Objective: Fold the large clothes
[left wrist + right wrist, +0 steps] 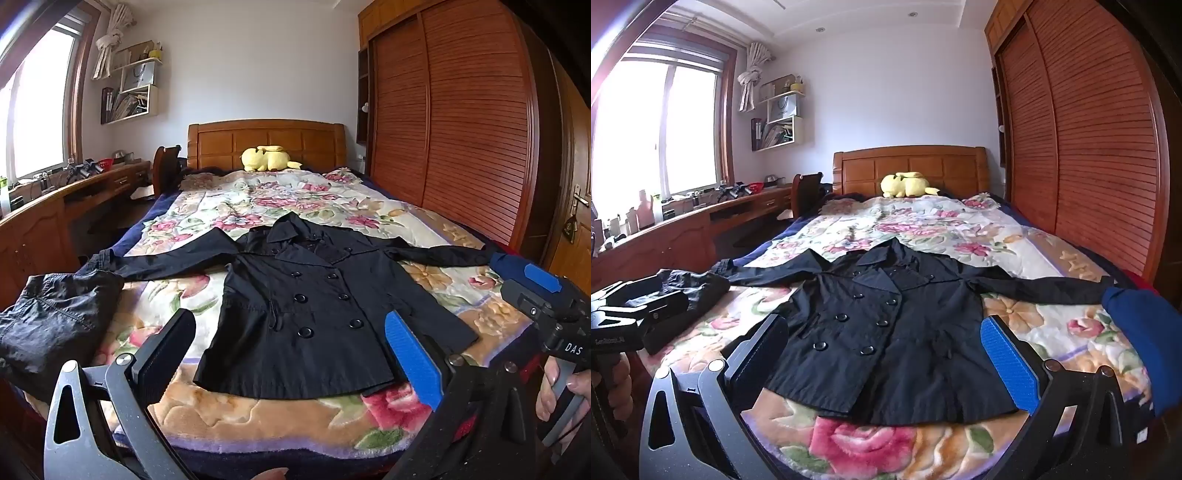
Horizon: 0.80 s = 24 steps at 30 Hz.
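both claws hang wide and empty at the foot of the bed: left gripper (291,354), right gripper (886,362). the black coat (295,314) lies flat, face up, sleeves spread on the floral blanket (229,413). best to start by pinching a sleeve cuff (107,256) cleanly, one layer only. both grippers tilt slightly down, side by side.

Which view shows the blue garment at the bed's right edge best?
The right wrist view: the blue garment fills its right side, unobstructed. The left wrist view shows only a small patch, partly behind the right tongs.
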{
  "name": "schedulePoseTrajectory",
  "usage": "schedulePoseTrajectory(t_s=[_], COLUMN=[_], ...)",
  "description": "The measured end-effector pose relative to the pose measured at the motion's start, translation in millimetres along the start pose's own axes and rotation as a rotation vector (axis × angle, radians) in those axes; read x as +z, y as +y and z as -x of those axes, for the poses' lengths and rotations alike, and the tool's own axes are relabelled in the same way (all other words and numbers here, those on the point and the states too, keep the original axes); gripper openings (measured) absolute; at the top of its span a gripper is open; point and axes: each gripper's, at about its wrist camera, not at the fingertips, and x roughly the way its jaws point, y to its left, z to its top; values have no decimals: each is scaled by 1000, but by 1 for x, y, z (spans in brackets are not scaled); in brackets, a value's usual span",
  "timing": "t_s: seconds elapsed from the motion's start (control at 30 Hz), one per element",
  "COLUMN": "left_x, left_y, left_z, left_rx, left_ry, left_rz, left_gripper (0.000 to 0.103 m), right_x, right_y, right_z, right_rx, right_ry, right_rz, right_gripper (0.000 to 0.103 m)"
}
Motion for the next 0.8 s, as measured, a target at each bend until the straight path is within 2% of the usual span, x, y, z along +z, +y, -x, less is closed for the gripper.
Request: schedulePoseTrajectory(t_s=[0.8], left_x=[0], left_y=[0], left_z=[0], left_rx=[0], left_ry=[-27], left_rz=[-3], left_gripper=[103], right_x=[0], right_y=[0], right_z=[0], right_rx=[-3], right_ry=[-5], right_rz=[-6], right_gripper=[103])
